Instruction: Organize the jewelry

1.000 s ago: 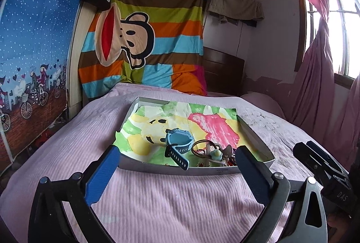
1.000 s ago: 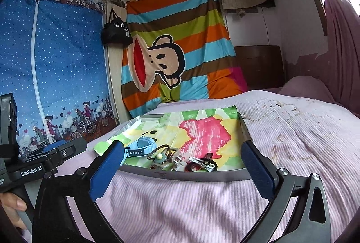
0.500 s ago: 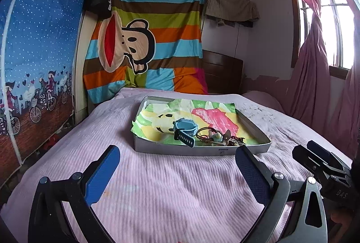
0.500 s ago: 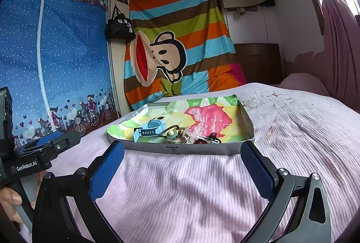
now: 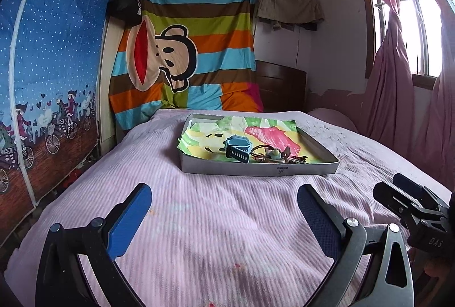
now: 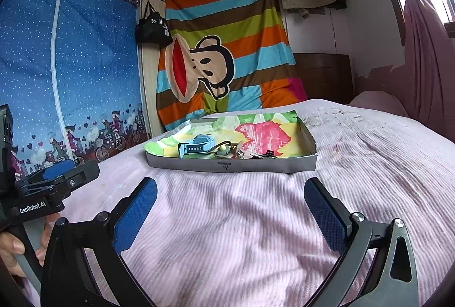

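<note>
Blue watch point(image 5: 238, 148) lies in the shallow tray point(image 5: 256, 167) on the pink bedspread point(image 5: 227, 221), just beside a tangle of jewelry point(image 5: 277, 155), maybe a ring and clips, hard to tell. Left gripper point(image 5: 224, 217) hangs well short of it, jaws wide and empty. Right gripper point(image 6: 231, 211) likewise spread wide, holding nothing.

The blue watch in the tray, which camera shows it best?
The left wrist view: the blue watch sits near the centre, showing its face and its strap hanging toward the tray wall. In the right wrist view the watch appears lower and side-on, partly hidden behind the tray's front wall.
</note>
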A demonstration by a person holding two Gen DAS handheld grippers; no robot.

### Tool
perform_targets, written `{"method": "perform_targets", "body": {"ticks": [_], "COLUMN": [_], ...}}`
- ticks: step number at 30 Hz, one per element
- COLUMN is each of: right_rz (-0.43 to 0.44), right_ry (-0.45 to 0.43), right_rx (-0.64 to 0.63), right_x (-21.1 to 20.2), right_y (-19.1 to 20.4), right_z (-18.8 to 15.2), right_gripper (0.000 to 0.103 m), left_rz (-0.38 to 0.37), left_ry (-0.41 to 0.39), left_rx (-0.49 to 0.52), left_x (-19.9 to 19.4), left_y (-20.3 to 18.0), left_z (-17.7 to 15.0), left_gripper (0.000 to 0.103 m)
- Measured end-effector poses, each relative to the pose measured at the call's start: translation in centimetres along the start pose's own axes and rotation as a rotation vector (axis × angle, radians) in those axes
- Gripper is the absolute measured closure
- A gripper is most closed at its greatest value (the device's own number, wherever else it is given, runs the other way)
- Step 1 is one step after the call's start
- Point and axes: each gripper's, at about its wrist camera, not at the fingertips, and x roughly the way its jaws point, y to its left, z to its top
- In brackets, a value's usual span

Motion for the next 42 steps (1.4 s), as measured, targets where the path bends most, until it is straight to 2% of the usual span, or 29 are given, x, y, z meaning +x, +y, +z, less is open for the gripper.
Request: {"method": "perform_targets", "body": {"ticks": [16, 23, 32, 42], "right_rz": [-0.012, -0.04, -0.045, -0.054], "right_ry": [0.036, 0.042, 0.061, 0.065], "right_rx": [-0.003, 0.005, -0.054, 0.005], "right_x": [1.0, 1.5, 2.0, 2.1], "right_y": [0.0, -0.2, 1.1, -0.2], "right_z": [-0.9, -1.5, -2.0, -2.0], "right_gripper": [0.002, 0.002, 0.002, 0.002], "left_rz": [0.009, 0.028, 0.036, 0.034], "left_ry": [0.044, 0.037, 0.045, 0.044], "left_rx": [0.027, 0.031, 0.002, -0.012], "left_x": [-0.2, -0.2, 0.1, 0.2], "left_y": [-0.3, -0.3, 0.3, 0.6], "left_z": [-1.7, -1.9, -2.0, -2.1], "left_gripper": [0.0, 0.0, 0.0, 0.0]}}
